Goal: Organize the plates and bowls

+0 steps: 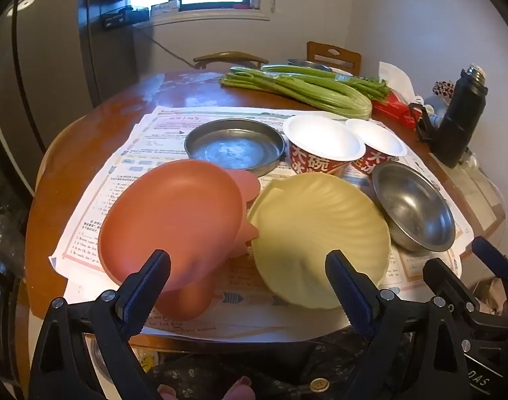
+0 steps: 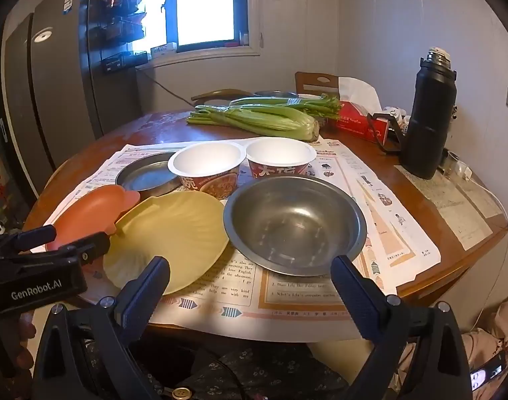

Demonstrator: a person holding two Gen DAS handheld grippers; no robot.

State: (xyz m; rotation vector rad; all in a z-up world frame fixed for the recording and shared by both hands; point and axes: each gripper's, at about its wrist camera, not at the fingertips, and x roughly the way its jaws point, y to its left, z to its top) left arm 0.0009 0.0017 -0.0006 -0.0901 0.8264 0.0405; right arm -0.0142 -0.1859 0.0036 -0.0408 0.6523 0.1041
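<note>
Left gripper point(image 1: 247, 278) spread, empty; orange plate point(image 1: 170, 220), yellow plate point(image 1: 320, 236) just ahead.

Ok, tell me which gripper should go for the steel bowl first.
Right. The right gripper hangs open with the steel bowl just ahead of its fingers. The left gripper, also open, faces the orange plate and yellow plate instead.

"GenRobot.AI" reads on the left hand-held gripper point(image 2: 72, 241); "大碗" on the paper noodle bowl point(image 1: 322, 148); English print on worksheets point(image 2: 287, 286).
</note>
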